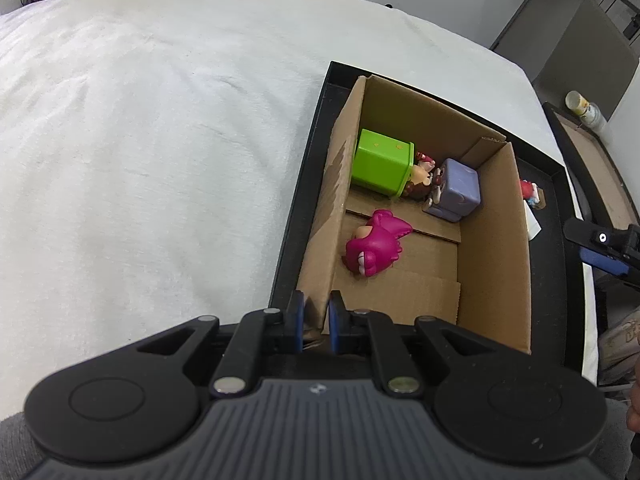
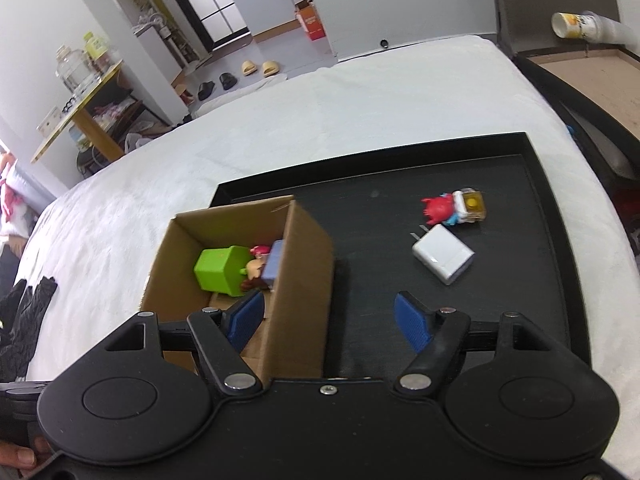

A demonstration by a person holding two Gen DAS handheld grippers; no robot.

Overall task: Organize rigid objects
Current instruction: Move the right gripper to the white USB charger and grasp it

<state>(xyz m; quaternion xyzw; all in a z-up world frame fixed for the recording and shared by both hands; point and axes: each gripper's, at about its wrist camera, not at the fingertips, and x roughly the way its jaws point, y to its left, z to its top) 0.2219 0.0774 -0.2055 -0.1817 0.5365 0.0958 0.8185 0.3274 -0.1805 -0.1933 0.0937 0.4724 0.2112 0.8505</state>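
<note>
Left gripper (image 1: 316, 322) jaws pressed together on the near wall of the cardboard box (image 1: 496, 240), blue pads on either side of the cardboard edge. Right gripper (image 2: 328, 320) jaws spread wide, nothing between the pads, hanging over the box's right wall and the bare black tray (image 2: 552, 216).

Box open at the top, standing on the left part of the tray, tray lying on a white bedcover (image 1: 140, 140). Inside the box: a green cube (image 1: 380, 160) tipped on its side against the far left, a lilac cube (image 1: 458, 188) just beside it toward the right wall, a small brown-haired figure (image 1: 420, 178) wedged between the two and touching both. Nearer, apart from those, a pink toy monster (image 1: 374, 246) lying on its side on the box floor.

Outside the box, on the open tray to the right: a white plug adapter (image 2: 444, 258) lying flat, prongs pointing up-left, and just beyond it a red toy figure (image 2: 440, 208) lying against a small yellow block (image 2: 472, 202). Adapter and red figure near each other but apart, both well ahead of the spread right pads.
</note>
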